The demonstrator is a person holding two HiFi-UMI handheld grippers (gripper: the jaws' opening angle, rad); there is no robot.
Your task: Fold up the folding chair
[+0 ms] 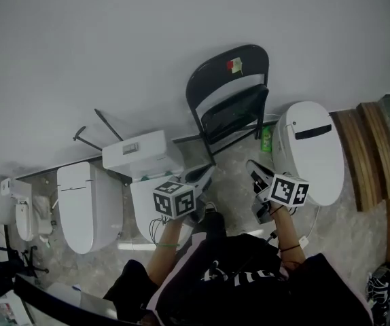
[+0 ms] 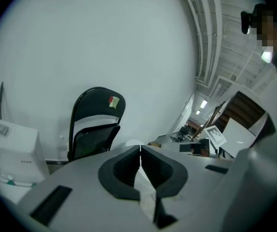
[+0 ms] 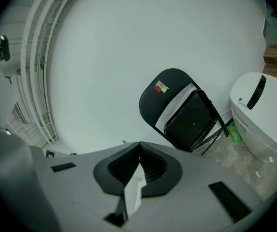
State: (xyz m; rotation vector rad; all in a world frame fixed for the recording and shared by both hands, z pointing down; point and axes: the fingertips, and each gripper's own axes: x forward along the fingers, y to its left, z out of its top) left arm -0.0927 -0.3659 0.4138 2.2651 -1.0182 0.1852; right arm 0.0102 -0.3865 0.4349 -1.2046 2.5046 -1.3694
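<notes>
The black folding chair (image 1: pixel 230 73) stands against the white wall, its seat (image 1: pixel 236 116) swung up close to the back frame; a small red and green sticker marks its backrest. It also shows in the left gripper view as the chair (image 2: pixel 97 104) and in the right gripper view as the chair (image 3: pixel 186 116). My left gripper (image 1: pixel 207 172) and right gripper (image 1: pixel 252 166) hover side by side in front of the chair, apart from it. The left gripper (image 2: pixel 140 151) is shut with nothing between its pads. The right gripper (image 3: pixel 139 146) is shut and empty too.
A white toilet (image 1: pixel 310 151) stands right of the chair, with a green bottle (image 1: pixel 267 140) between them. Left of the chair are a toilet with a tank (image 1: pixel 144 156) and another white toilet (image 1: pixel 86 206). Wooden boards (image 1: pixel 370 155) lean at the far right.
</notes>
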